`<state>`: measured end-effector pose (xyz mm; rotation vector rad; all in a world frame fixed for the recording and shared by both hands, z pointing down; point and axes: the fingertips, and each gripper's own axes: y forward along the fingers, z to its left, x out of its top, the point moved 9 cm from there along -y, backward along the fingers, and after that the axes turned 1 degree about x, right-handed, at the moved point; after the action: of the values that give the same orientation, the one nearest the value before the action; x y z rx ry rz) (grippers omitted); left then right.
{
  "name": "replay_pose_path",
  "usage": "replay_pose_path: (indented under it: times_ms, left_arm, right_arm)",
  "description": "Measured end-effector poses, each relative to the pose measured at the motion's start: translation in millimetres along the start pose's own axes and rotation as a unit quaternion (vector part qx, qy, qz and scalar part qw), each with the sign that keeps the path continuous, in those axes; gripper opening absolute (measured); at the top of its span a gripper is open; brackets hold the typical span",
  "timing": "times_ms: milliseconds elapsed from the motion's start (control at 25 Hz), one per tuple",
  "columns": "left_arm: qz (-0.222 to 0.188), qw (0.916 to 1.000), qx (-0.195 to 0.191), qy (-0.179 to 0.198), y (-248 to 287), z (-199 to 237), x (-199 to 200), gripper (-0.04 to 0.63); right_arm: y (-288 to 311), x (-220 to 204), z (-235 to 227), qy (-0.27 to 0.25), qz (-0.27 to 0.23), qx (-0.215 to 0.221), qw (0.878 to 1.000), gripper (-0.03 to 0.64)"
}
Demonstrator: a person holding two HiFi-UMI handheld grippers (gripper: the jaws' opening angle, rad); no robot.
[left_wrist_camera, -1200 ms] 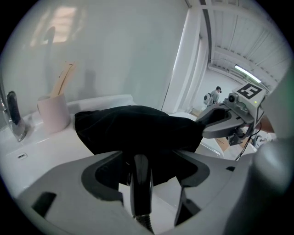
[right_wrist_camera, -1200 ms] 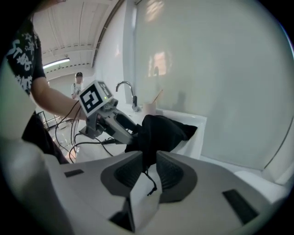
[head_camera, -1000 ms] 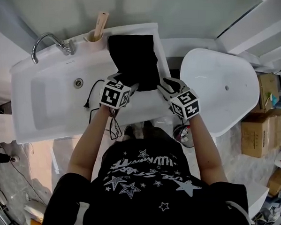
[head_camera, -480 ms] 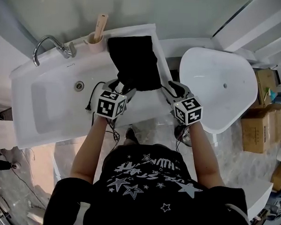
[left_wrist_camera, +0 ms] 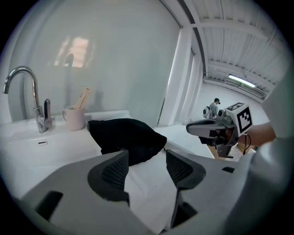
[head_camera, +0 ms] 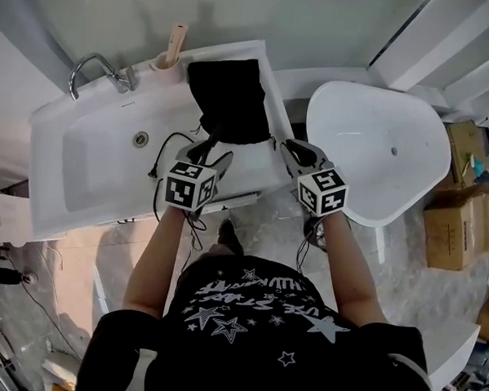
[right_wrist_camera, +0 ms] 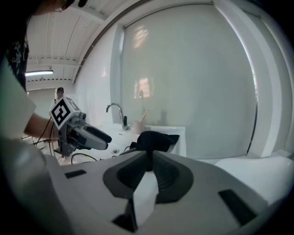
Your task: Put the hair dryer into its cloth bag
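Stowing step, seemingly near its end: the black bag [head_camera: 231, 100] lies bulging on the worktop [head_camera: 143, 103] beside the basin. The hair dryer is unseen, presumably inside, and its cord [head_camera: 161, 149] trails out. Next move: tuck in the cord. Left gripper [left_wrist_camera: 146, 158] is released and has just narrowed slightly; right gripper [right_wrist_camera: 149, 160] has just clenched on nothing. Both have drawn back from the bag since earlier.

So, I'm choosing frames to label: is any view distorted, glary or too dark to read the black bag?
Head view: sharp, evenly lit, cloth bag a featureless black patch. Left gripper view: fisheye-bent, dark corners, pale reflection on the wall. Right gripper view: same fisheye, bag small.
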<state>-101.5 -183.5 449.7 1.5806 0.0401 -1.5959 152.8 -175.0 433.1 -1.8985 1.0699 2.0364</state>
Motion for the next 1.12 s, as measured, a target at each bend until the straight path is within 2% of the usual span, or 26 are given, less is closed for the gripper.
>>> replay_pose_path:
  times_ms: [200, 520, 800, 1120]
  left_arm:
    - [-0.009, 0.9999, 0.011, -0.003, -19, -23, -11, 0.221]
    - [-0.026, 0.9993, 0.028, -0.003, -57, -62, -34, 0.137]
    - [-0.042, 0.9981, 0.045, -0.006, -90, -97, -70, 0.057]
    - [-0.054, 0.9970, 0.056, -0.003, -133, -138, -108, 0.035]
  right_arm:
    - [-25, -8, 9, 0.010, -0.014, -0.002, 1.000, 0.013]
    - [-65, -24, 35, 0.002, -0.016, 0.009, 1.000, 0.006]
    - [-106, -47, 66, -0.001, -0.017, 0.034, 0.999, 0.006]
    - [-155, -75, 101, 0.008, -0.022, 0.040, 0.999, 0.006]
